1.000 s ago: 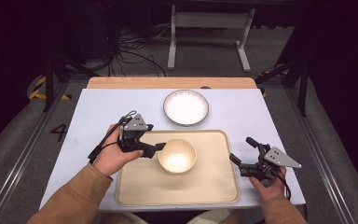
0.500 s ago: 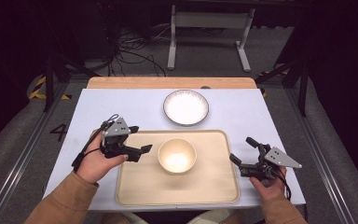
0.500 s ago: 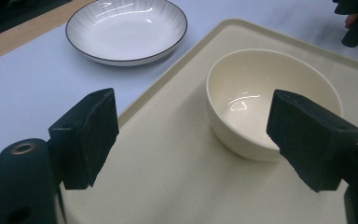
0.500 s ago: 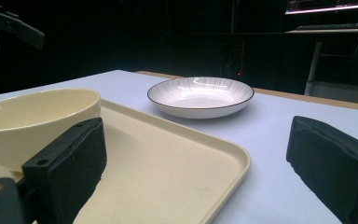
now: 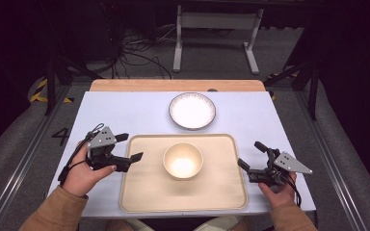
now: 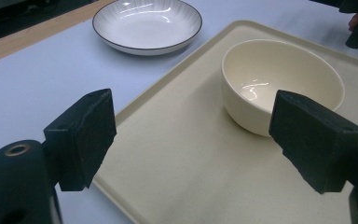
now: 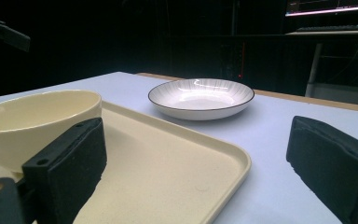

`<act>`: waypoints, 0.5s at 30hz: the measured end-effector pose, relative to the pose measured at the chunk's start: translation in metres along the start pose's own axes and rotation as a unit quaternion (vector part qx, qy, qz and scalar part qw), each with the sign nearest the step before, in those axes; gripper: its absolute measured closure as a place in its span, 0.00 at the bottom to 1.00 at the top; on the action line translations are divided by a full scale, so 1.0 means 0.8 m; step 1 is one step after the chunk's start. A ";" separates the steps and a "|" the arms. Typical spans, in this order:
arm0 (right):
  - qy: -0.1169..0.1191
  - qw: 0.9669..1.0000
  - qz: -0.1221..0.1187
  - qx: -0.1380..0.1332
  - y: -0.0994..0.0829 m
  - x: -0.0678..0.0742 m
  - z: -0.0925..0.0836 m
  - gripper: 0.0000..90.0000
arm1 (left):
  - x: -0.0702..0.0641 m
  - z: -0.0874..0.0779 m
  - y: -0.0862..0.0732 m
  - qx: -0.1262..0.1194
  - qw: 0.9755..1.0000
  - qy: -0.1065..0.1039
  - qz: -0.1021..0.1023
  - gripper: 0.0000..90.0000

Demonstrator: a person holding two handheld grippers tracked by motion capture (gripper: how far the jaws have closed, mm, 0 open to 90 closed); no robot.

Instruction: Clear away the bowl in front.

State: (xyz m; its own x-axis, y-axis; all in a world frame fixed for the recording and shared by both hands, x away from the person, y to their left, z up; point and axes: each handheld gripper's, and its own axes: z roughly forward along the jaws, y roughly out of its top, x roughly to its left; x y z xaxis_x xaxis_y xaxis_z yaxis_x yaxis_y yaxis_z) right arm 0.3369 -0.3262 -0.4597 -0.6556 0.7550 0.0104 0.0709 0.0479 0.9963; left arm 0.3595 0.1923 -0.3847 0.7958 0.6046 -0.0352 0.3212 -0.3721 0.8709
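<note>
Your left gripper (image 5: 131,147) sits at the left edge of the tray (image 5: 139,192), its jaws spread wide with nothing between them; they have just been opening a little further. One jaw tip reaches just over the tray's left rim, the other lies outside it above the pale blue table (image 5: 125,110). The cream bowl (image 5: 183,160) stands upright in the middle of the tray, off to the right of that gripper and clear of it, with bare tray between them. In the left gripper view the bowl (image 6: 279,79) shows beyond the jaws and partly behind the right-hand one, untouched.

Your right gripper (image 5: 250,155) rests at the tray's right edge, also with its jaws apart and empty. The bowl is to its left, again with a stretch of tray between. From the right gripper view the bowl (image 7: 37,121) stands behind the left-hand jaw, and the tray's rounded corner (image 7: 233,163) lies between the two jaws.

Beyond the tray, towards the far side of the table, a white plate (image 5: 191,110) with a dark rim and fine ribbed lines sits by itself, close to the tray's far edge but not touching it.

For writing, you have only a dark numeral 4 (image 5: 60,136) marked on the grey surface left of the table. Bowl, plate and tray carry no lettering that I can read.
</note>
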 end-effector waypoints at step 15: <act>-0.001 1.000 -0.002 -0.003 0.000 0.001 -0.001 0.06 | 0.013 -0.022 -0.038 -0.040 0.999 0.011 -0.022 0.15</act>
State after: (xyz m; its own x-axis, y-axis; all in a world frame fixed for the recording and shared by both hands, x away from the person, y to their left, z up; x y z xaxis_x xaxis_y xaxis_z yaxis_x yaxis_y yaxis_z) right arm 0.3362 -0.3260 -0.4599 -0.6539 0.7566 0.0061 0.0635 0.0468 0.9969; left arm 0.3492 0.2218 -0.4028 0.7708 0.6339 -0.0638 0.3126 -0.2890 0.9048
